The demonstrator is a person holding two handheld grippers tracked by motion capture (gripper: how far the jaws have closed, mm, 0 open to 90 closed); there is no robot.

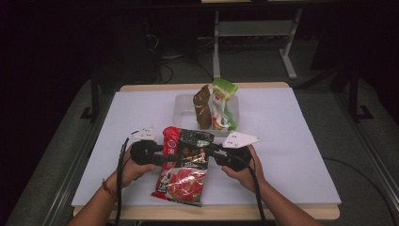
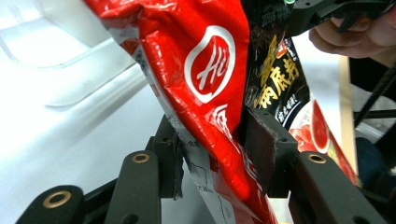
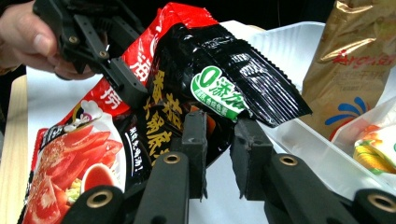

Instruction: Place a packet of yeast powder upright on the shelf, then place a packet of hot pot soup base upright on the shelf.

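Pinching one red-black packet (image 1: 183, 162): left tongs (image 1: 157, 151), right tongs (image 1: 214, 149); two packets in bin (image 1: 184, 107).

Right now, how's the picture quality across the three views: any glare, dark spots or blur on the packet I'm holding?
High view: room behind is very dark, the white table is lit, and the red packet looks soft. Left gripper view: the tray is washed out; the packet's logo is sharp. Right gripper view: shiny glare on the packet's black top; the brown bag is slightly blurred.

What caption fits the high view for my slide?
Both claws, left and right, grip a red-and-black plastic food pouch before a clear plastic bin holding snack bags.
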